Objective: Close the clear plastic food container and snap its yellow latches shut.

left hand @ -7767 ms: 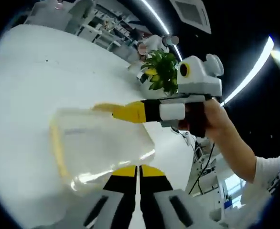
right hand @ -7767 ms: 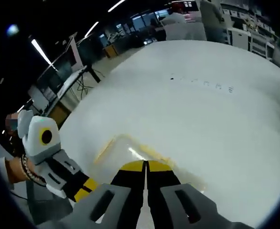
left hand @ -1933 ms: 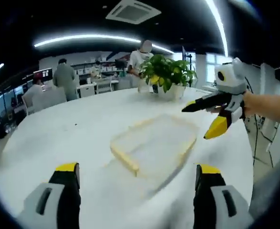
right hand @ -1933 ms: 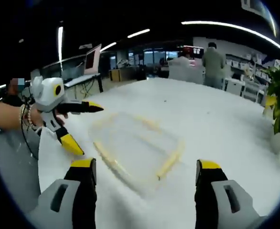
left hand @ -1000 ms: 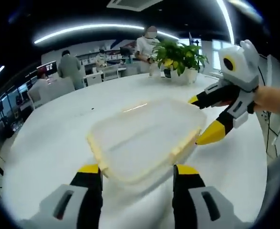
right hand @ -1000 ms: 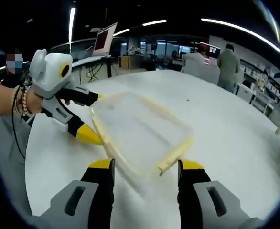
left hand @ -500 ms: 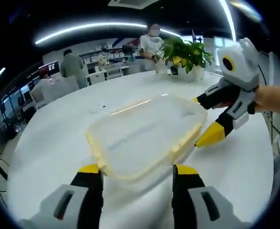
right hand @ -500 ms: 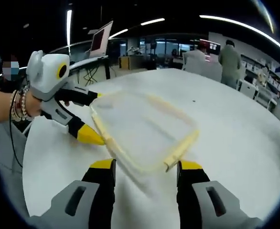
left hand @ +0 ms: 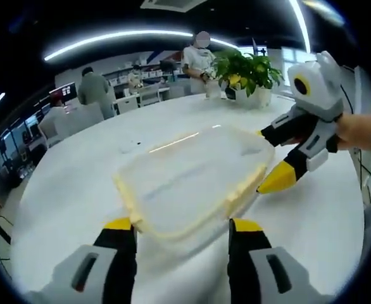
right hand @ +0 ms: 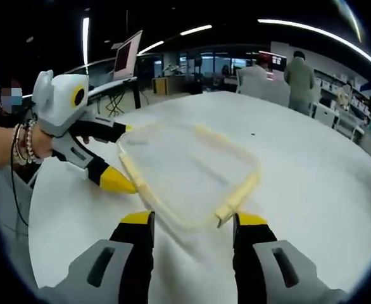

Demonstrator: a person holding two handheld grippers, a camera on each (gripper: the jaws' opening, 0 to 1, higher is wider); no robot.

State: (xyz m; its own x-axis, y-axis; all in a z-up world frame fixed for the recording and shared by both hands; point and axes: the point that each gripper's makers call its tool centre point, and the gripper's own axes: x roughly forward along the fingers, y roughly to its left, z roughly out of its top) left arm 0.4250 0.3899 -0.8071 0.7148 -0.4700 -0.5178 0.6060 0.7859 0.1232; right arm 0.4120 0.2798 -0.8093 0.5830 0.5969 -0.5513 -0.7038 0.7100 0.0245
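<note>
Round white surface (left hand: 65,171) with clear plastic food container (left hand: 188,180) lying flat, lid on.
Left gripper (left hand: 180,229) and right gripper (right hand: 190,223) at opposite ends of container, fingers spread wide apart, straddling its corners, gripping nothing. Yellow latches (right hand: 236,196) along the rim. Potted plant (left hand: 245,69) at far edge.

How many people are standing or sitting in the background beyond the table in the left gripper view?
2: a person in white standing beside the potted plant, and a person in grey off to that one's left, back turned. Others may be hidden in the dim clutter behind.
</note>
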